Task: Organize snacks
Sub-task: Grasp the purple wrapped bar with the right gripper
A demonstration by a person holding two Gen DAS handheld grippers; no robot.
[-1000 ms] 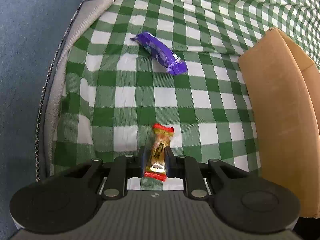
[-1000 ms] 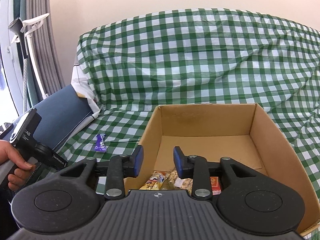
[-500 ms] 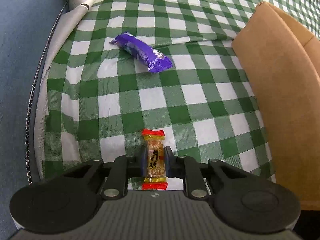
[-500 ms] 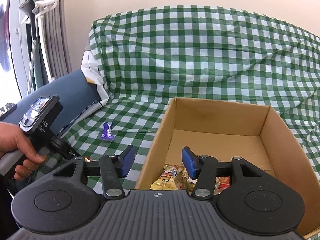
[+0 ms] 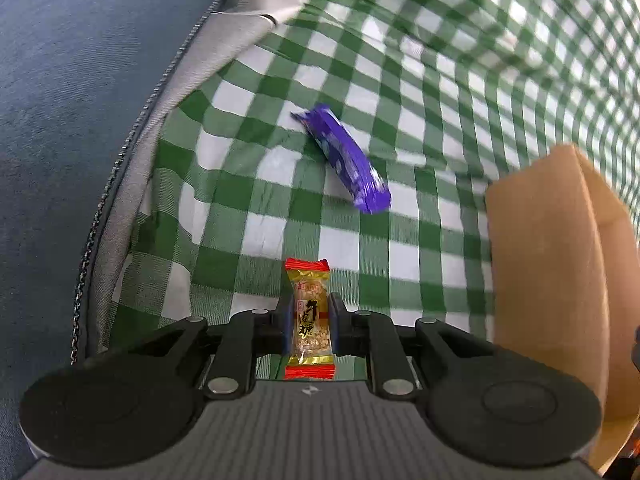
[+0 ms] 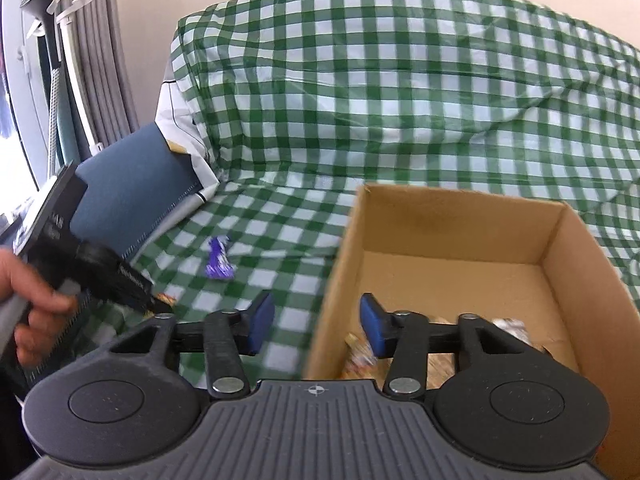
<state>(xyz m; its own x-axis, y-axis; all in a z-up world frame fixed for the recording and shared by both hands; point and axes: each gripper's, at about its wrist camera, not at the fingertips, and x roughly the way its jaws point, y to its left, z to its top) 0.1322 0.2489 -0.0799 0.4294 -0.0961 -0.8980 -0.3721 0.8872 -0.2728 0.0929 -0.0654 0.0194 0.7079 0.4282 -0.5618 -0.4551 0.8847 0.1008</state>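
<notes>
— What's in your left gripper point(image 5: 310, 328)?
— It's pinching the peanut candy point(image 5: 308, 320), bound for the cardboard box point(image 5: 552, 280) on its right.
— And your right gripper point(image 6: 316, 324)?
— Empty, closing; purple snack point(image 6: 218, 260) ahead-left.

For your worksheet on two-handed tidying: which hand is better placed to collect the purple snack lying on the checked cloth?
Right. Its gripper holds nothing, while the left gripper is shut on a peanut candy. The purple snack lies loose.
</notes>
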